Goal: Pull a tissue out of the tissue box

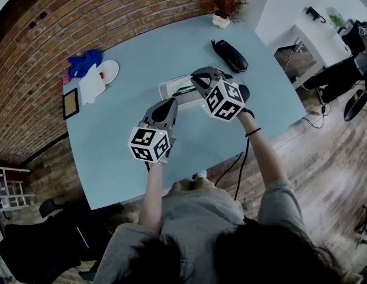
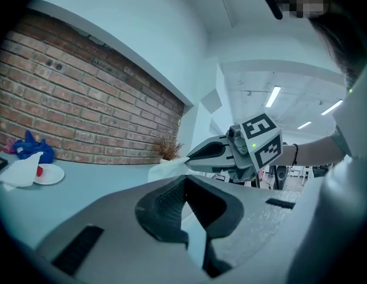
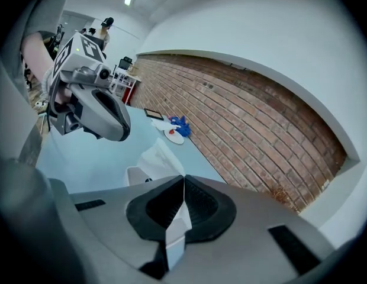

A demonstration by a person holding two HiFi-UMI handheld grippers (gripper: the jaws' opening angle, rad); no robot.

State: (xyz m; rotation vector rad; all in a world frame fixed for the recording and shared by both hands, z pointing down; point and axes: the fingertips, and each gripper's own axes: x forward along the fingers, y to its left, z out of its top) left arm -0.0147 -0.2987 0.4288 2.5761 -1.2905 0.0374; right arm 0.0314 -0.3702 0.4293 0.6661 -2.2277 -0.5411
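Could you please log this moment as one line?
right hand-held gripper: shut on tissue above tissue box | left hand-held gripper: shut | tissue: partly out of box

Nothing legible is showing in any view.
The left cube (image 1: 150,144), riding on the left gripper (image 1: 171,102), and the right cube (image 1: 224,99), riding on the right gripper (image 1: 195,77), are displaying only black-and-white square marker patterns, with no letters or digits. A dark mark on the white box (image 1: 170,89) at the frame's middle and the small framed card (image 1: 70,103) at the left edge of the surface (image 1: 142,58) are appearing too small to read.
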